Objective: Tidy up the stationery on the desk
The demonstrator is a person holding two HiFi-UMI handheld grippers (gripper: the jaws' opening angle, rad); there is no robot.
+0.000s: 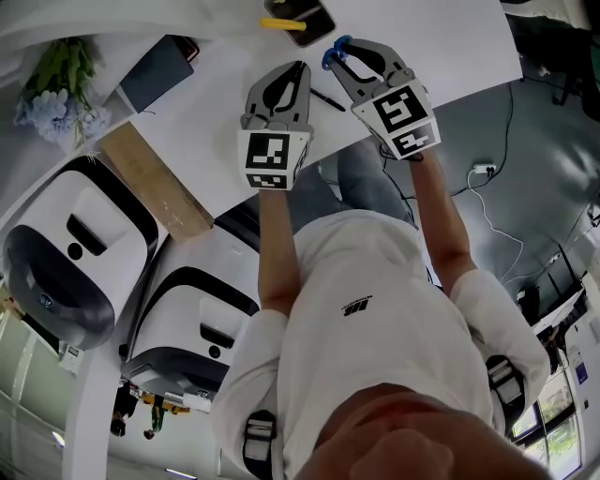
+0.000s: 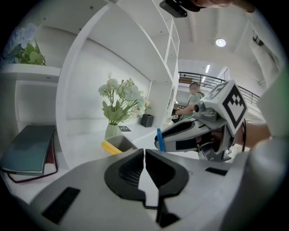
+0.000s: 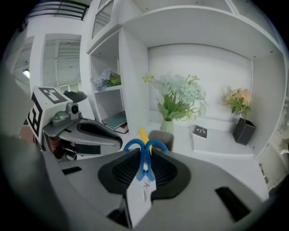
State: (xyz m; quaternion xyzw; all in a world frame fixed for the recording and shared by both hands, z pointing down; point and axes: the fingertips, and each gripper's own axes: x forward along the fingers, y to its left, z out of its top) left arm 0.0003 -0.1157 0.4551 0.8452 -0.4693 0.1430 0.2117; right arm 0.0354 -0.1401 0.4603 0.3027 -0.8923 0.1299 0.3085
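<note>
Head camera: on my head, facing steeply down past my chest and forearms to the white desk [image 1: 216, 122]; my left gripper [image 1: 301, 66] and right gripper [image 1: 343, 47] are near, the floor well apart below.
Left gripper camera: close behind that gripper's jaws, looking along them to the white shelf unit [image 2: 113, 54] on the desk's far side.
Right gripper camera: equally close behind its jaws, facing the shelf alcoves squarely.
Gripper views share: flower vase [image 2: 112, 131], grey pen holder [image 2: 123, 143], stacked books [image 2: 29, 151]; each shows the other gripper alongside.
All three share: yellow pen [image 1: 281, 24].
</note>
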